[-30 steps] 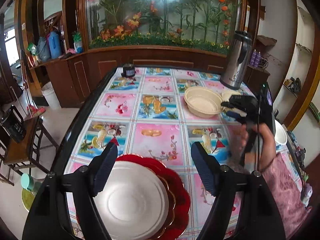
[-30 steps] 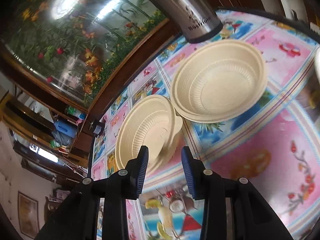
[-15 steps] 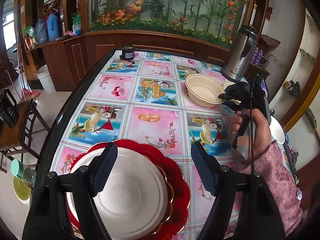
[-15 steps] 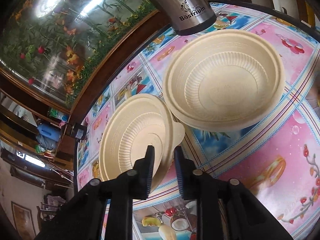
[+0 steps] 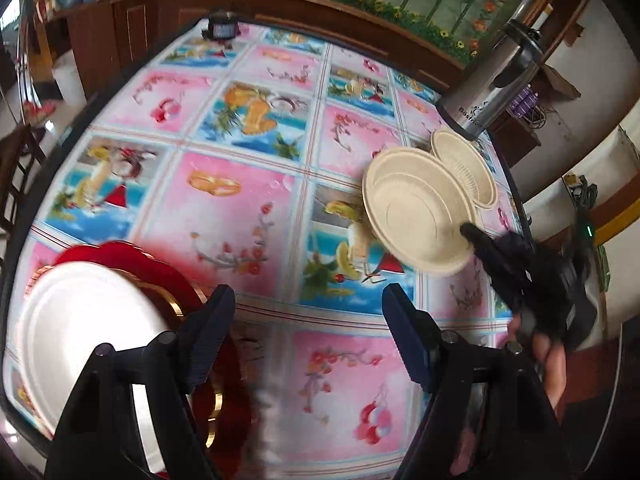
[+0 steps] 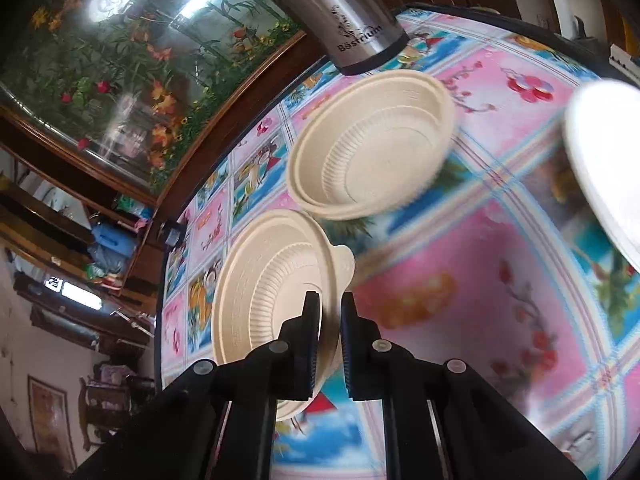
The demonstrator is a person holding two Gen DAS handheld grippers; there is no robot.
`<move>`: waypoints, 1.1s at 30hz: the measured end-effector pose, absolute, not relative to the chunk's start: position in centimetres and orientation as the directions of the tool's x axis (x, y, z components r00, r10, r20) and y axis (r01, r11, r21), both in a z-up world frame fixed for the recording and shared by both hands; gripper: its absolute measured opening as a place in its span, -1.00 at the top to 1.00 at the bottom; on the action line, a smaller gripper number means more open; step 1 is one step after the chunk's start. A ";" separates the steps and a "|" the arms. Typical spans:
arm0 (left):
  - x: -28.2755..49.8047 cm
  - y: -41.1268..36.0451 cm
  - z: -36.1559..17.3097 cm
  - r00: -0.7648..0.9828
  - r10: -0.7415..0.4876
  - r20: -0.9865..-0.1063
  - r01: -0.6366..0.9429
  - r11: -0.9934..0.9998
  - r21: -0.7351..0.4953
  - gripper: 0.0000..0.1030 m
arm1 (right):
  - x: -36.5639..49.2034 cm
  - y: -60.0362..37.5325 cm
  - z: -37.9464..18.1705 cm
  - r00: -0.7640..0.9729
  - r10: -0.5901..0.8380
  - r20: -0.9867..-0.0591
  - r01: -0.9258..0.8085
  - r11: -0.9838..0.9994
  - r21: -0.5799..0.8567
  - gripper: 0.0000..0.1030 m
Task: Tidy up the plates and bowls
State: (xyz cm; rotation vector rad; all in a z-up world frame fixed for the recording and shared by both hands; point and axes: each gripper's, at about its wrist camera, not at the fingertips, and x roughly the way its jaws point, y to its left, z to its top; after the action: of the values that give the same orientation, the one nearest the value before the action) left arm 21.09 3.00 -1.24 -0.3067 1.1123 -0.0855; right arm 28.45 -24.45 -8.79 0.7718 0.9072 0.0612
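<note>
Your right gripper (image 6: 330, 320) has just been closing and now clamps the near rim of the tan bowl (image 6: 276, 280); the bowl hangs tilted off the table (image 5: 248, 208), its open face toward the left gripper's side; the second bowl (image 6: 368, 148) sits flat just beyond it, next to the kettle (image 6: 344, 12), close to the held one, contact unclear; that is probably your nesting target, ahead of your right claw and slightly right; right hand is clearly nearer. Your left gripper (image 5: 308, 332) is spread wide, holding nothing, over bare cloth; the white plate (image 5: 80, 332) on the red plate (image 5: 160, 280) lies at its left jaw, near table edge; another white dish (image 6: 604, 168) sits far right.
</note>
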 end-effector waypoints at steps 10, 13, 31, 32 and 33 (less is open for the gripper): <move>23.9 0.6 -4.7 0.385 -0.218 -0.897 -0.229 0.919 -0.321 -0.47 | 25.4 -29.6 -10.9 0.618 0.512 -0.597 0.189 0.640 0.745 0.83; 24.4 -0.1 -4.5 0.386 -0.232 -0.893 -0.240 0.909 -0.340 -0.47 | 25.5 -28.9 -10.9 0.596 0.550 -0.585 0.161 0.631 0.759 0.83; 25.0 -3.3 -6.8 0.377 -0.237 -0.895 -0.171 0.932 -0.319 0.75 | 25.5 -27.5 -11.0 0.577 0.548 -0.606 0.145 0.661 0.736 0.83; 25.0 -3.4 -6.7 0.383 -0.243 -0.891 -0.161 0.933 -0.323 0.78 | 25.5 -27.6 -11.0 0.577 0.549 -0.605 0.148 0.658 0.738 0.83; 24.8 -3.5 -6.6 0.388 -0.238 -0.890 -0.151 0.937 -0.316 0.78 | 25.5 -27.6 -11.1 0.577 0.553 -0.602 0.146 0.655 0.742 0.83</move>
State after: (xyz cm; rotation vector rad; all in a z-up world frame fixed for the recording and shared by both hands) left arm 24.85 -3.49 -6.60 -0.3757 1.1786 -0.0573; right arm 25.53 -27.59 -11.07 0.8497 0.9498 0.2747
